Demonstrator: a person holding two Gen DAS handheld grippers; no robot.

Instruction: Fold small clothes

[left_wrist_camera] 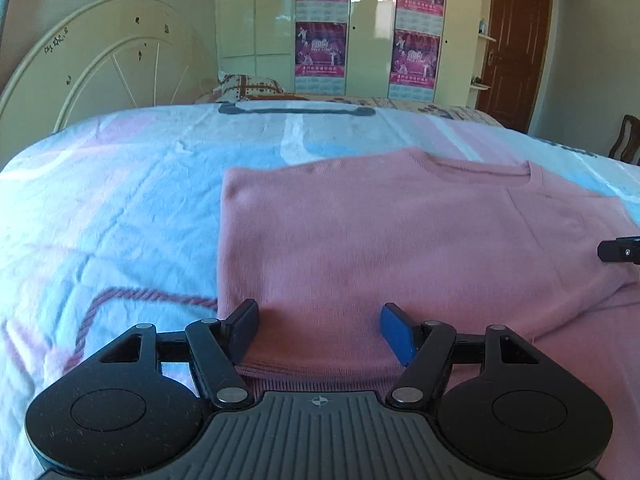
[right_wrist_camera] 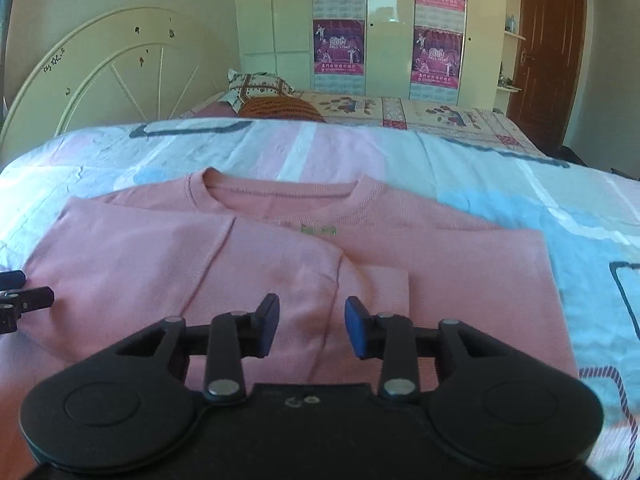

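A pink sweater (left_wrist_camera: 400,232) lies flat on the bed with both sides folded inward, neckline (right_wrist_camera: 288,194) toward the far side. My left gripper (left_wrist_camera: 318,330) is open, hovering over the sweater's near left hem with nothing between its fingers. My right gripper (right_wrist_camera: 312,326) is open over the near middle of the sweater (right_wrist_camera: 440,264), above a folded sleeve end. The right gripper's tip shows at the right edge of the left wrist view (left_wrist_camera: 620,250); the left gripper's tip shows at the left edge of the right wrist view (right_wrist_camera: 24,294).
The bed has a pale blue, pink and white quilt (left_wrist_camera: 120,208). A cream headboard (left_wrist_camera: 100,60) stands at the left. Pillows (right_wrist_camera: 264,88) and a second quilt lie behind. Wardrobes with posters (left_wrist_camera: 320,24) and a brown door (left_wrist_camera: 516,40) are at the back.
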